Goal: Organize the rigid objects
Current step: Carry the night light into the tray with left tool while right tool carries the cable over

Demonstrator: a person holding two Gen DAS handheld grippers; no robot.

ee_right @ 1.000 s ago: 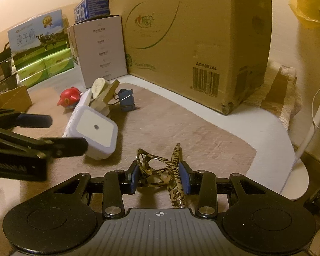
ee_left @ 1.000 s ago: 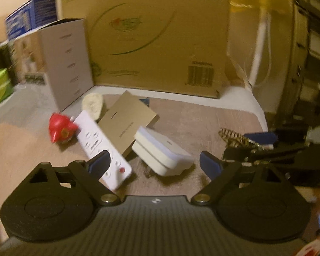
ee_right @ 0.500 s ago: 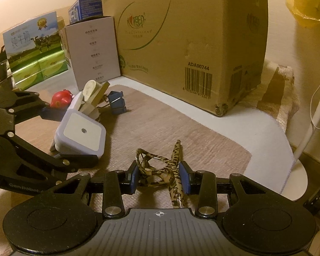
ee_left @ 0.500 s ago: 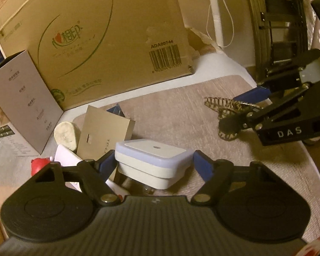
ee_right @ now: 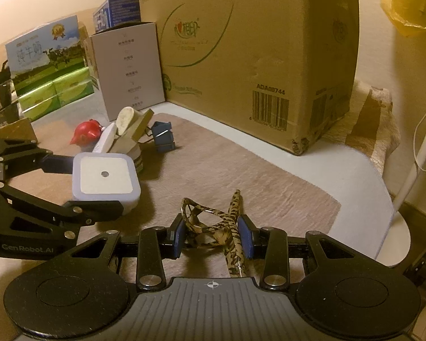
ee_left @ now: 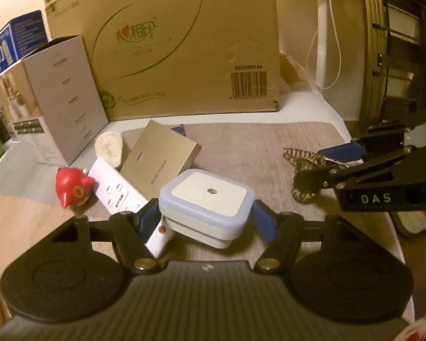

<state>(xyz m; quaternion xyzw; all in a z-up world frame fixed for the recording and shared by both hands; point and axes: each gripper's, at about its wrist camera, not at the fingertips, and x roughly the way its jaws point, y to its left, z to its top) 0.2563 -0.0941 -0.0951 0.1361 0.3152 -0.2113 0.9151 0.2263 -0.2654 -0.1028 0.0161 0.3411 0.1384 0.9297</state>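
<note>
A white square night light (ee_left: 210, 196) with a pale blue rim sits between the blue pads of my left gripper (ee_left: 206, 218). Its jaws are closing, and both pads touch the light's sides. In the right wrist view the same light (ee_right: 105, 176) shows at the left, flanked by the left gripper's black fingers (ee_right: 93, 211). My right gripper (ee_right: 213, 236) is shut on a leopard-print hair clip (ee_right: 210, 227) just over the brown mat (ee_right: 255, 170). From the left wrist view, the clip (ee_left: 301, 156) and right gripper (ee_left: 321, 167) are at the right.
Behind the light lie a white remote (ee_left: 119, 193), a red bird toy (ee_left: 71, 187), a tan card (ee_left: 159, 156), a beige oval piece (ee_left: 109, 149) and a blue binder clip (ee_right: 163, 137). A big carton (ee_left: 170, 42) and a grey box (ee_left: 62, 91) stand behind. A white pole (ee_left: 322, 42) rises at the right.
My left gripper moved in on the night light and narrowed until its pads reached the light's sides. The right gripper kept still with the hair clip.
</note>
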